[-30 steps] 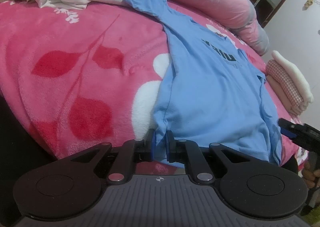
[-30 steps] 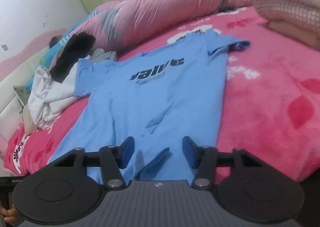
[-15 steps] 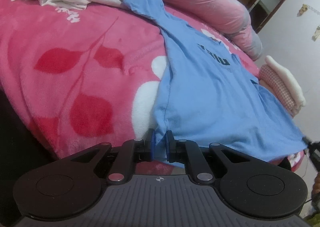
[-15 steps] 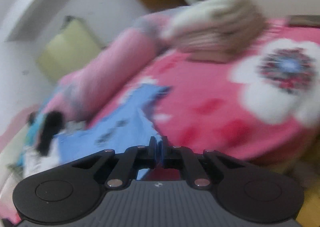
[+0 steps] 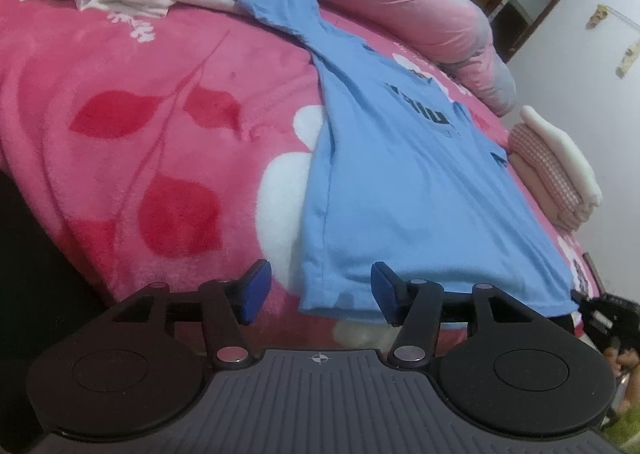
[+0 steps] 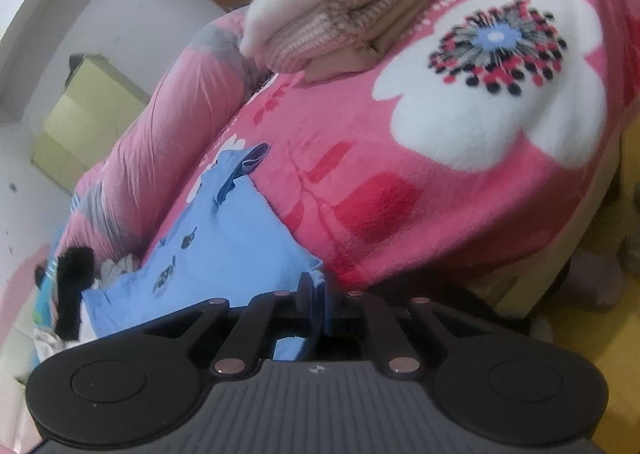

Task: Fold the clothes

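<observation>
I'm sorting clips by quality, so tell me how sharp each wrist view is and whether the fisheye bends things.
Left wrist view: fairly sharp, the blue t-shirt and the open left gripper crisp, the pink blanket bowed by the lens. Right wrist view: softer, the folded stack blurred, the scene tilted, the right gripper shut on the shirt's hem.

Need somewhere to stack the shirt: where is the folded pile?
In the left wrist view, the folded pile sits at the right edge of the pink blanket, just beyond the blue T-shirt.
</observation>
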Tool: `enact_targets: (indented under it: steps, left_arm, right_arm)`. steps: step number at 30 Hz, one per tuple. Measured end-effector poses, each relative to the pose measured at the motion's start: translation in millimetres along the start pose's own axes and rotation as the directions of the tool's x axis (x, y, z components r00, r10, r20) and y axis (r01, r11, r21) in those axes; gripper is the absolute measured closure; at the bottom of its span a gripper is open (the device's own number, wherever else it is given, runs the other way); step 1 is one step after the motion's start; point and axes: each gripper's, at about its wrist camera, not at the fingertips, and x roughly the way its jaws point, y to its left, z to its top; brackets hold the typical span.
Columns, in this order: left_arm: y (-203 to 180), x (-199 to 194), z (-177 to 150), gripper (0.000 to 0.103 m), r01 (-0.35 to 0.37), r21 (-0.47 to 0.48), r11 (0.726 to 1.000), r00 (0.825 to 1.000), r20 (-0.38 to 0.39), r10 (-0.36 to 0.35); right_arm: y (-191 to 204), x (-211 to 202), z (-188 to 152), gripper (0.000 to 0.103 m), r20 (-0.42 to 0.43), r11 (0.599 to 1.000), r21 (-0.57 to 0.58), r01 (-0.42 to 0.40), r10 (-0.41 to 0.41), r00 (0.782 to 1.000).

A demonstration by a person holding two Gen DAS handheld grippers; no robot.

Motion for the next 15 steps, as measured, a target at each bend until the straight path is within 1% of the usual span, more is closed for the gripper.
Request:
enact_targets:
  steps: [1,3,4,5,7,8,9,10,12,15]
  left_arm:
    - [-2,0,0,0.05,-0.003,0.008,1.0,1.0,-0.001,0.003]
    - [-7,1,-1,0.07,-0.009,0.023,1.0,1.0,-0.003,0.009]
    - [-9,1,-1,0.085,-0.012,0.03,0.999,1.0,-0.004,0.012]
    - [-12,0,-1,0.096,-0.014,0.031,0.999,1.0,-0.005,0.014]
    - [-16,-11,1,0.099,-0.014,0.0,1.0,1.0,0.022,0.014]
    - [-16,-16,5,0.1,0.031,-0.043,0.999,0.999,0.031,-0.029]
    - [-16,-21,10,0.1,0.091,-0.096,0.991,0.995,0.039,-0.088]
    - [-15,-26,15,0.1,0.151,-0.148,0.977,0.988,0.05,-0.145]
    - [-12,-25,31,0.1,0.252,-0.233,0.939,0.968,0.062,-0.244]
    - [-6,-5,71,0.1,0.327,-0.328,0.886,0.944,0.074,-0.32]
  right_arm:
    - [-3,1,0,0.097,-0.003,1.0,0.013,-0.008,0.008,1.0]
    - [-4,1,-1,0.098,0.001,1.0,0.015,-0.018,0.018,1.0]
    - [-3,0,-2,0.098,0.005,1.0,0.011,-0.022,0.022,1.0]
    - [-3,-2,-2,0.099,0.01,0.999,0.012,-0.03,0.03,1.0]
    - [1,-5,3,0.099,0.019,0.998,0.021,-0.062,0.062,0.998]
    - [6,-2,10,0.099,0.018,0.996,0.017,-0.083,0.082,0.996]
    - [12,1,18,0.099,0.017,0.995,0.014,-0.103,0.103,0.995]
    - [18,4,25,0.099,0.016,0.992,0.01,-0.123,0.123,0.992]
    - [29,10,40,0.099,0.013,0.986,0.003,-0.164,0.164,0.986]
    - [47,24,65,0.1,0.003,0.975,-0.005,-0.223,0.223,0.975]
